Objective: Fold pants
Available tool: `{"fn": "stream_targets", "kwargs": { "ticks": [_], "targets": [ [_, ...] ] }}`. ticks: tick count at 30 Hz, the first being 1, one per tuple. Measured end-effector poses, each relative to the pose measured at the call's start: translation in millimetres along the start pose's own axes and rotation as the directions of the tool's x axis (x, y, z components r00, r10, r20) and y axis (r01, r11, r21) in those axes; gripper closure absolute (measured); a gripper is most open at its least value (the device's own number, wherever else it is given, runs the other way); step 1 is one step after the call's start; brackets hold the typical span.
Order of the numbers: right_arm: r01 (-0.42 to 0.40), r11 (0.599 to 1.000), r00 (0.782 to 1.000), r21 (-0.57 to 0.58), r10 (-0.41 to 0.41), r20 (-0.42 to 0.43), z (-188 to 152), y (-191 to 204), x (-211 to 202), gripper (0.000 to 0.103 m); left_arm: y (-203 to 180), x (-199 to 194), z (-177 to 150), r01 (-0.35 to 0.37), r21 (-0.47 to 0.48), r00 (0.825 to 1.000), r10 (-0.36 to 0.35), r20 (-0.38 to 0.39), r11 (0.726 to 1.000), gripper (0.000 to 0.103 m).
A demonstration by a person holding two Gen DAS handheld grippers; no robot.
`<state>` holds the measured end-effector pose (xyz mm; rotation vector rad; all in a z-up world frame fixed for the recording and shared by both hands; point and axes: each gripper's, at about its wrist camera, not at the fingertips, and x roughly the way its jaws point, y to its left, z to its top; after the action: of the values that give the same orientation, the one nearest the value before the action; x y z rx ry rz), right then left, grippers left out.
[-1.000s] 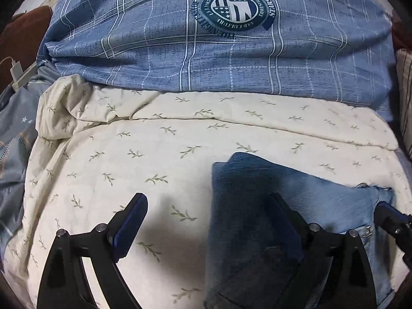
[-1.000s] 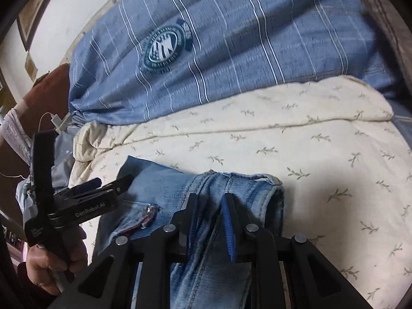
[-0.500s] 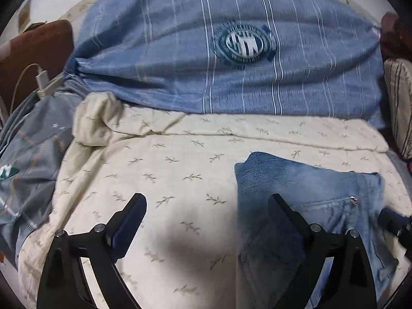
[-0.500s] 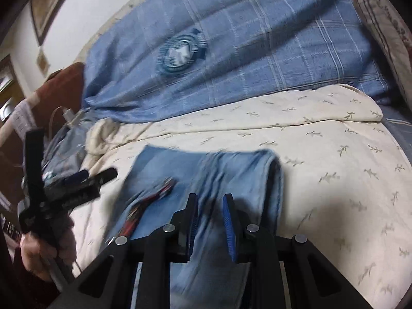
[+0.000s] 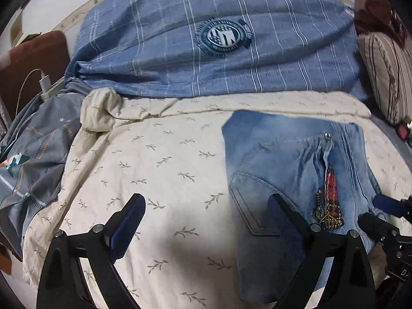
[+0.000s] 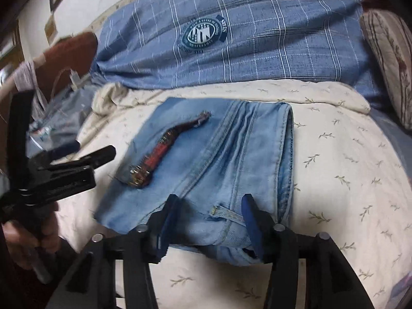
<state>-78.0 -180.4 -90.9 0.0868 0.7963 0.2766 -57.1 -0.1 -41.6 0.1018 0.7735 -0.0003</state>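
On a bed spread with a cream, leaf-sprigged quilt (image 5: 159,170), folded light-blue denim pants (image 6: 226,159) lie flat in a rough rectangle, well short of the big blue plaid pillow (image 5: 206,46) that runs along the head of the bed. At far left, a grey patterned cloth (image 5: 36,159) is bunched against the quilt's edge, with a white charger and cable (image 5: 45,81) just beyond it. The left gripper (image 5: 206,221) hangs above the quilt with its jaws spread wide and nothing between them; its right finger overlaps the near left corner of the pants in the left wrist view, though contact cannot be made out. In the right wrist view a hand (image 6: 31,229) grips that tool's handle at the left edge. On top of the pants lies a red plaid strip with a metal chain (image 6: 154,157), running diagonally beside the stitched seams. Further right, the right gripper (image 6: 208,221) sits at the near edge of the pants, its jaws having just been opening and now parted, with the denim lying between the blue pads but not pinched. A striped cushion (image 6: 388,59) leans at far right.
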Motion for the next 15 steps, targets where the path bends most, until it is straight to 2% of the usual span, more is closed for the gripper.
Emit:
{"fn": "stream_targets", "kwargs": {
  "ticks": [9, 11, 15],
  "targets": [
    [-0.038, 0.999, 0.999, 0.03, 0.038, -0.003, 7, -8, 5, 0.043, -7, 14, 0, -0.024, 0.026, 0.999, 0.025, -0.023, 0.999, 0.007],
    [-0.042, 0.998, 0.999, 0.041, 0.042, 0.023, 9, -11, -1, 0.043, -9, 13, 0, -0.028, 0.029, 0.999, 0.029, -0.021, 0.999, 0.007],
    [-0.041, 0.996, 0.99, 0.084, 0.029, 0.139, 15, -20, -22, 0.043, -8, 10, 3, -0.014, 0.012, 1.0, 0.014, -0.011, 1.0, 0.007]
  ]
}}
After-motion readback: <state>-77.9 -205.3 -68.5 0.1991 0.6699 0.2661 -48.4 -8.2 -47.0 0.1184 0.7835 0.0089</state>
